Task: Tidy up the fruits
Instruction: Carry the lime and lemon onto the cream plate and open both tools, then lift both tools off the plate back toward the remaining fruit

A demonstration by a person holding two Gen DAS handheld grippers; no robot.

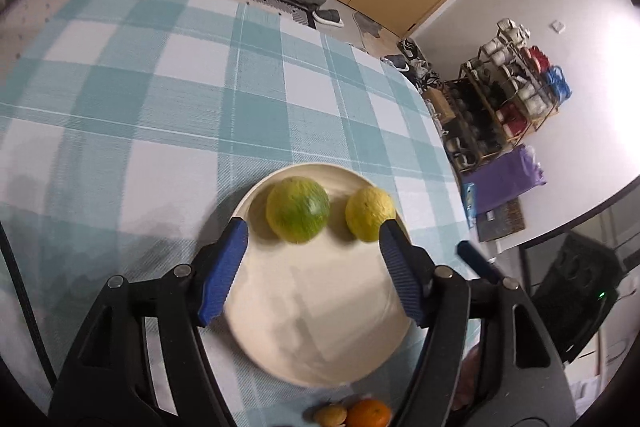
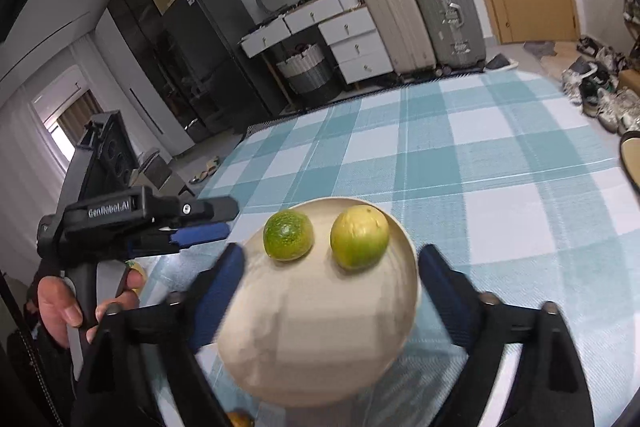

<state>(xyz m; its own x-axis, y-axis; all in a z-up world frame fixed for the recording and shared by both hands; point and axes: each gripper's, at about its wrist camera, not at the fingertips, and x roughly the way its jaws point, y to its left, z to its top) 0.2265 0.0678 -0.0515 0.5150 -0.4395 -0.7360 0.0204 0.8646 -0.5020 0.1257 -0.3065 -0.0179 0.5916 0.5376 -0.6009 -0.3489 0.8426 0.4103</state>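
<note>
A cream plate (image 1: pixel 320 327) (image 2: pixel 320 339) sits on the checked tablecloth with two fruits at its far side. One is a green-and-yellow citrus (image 1: pixel 298 209) (image 2: pixel 288 235). The other is a yellower fruit (image 1: pixel 370 213) (image 2: pixel 359 237) to its right. My left gripper (image 1: pixel 315 231) hovers over the plate, open, with both fruits just beyond its blue fingertips and nothing between the pads. My right gripper (image 2: pixel 332 255) also stands wide open above the plate, holding nothing. In the right wrist view the left gripper's fingers (image 2: pixel 200 233) reach in from the left, held by a person's hand (image 2: pixel 60 307).
An orange (image 1: pixel 368 413) and a small brownish fruit (image 1: pixel 330 415) lie on the cloth just in front of the plate. Another dish rim (image 2: pixel 632 155) shows at the table's right edge. Suitcases (image 2: pixel 444 11), drawers and shoes stand beyond the table.
</note>
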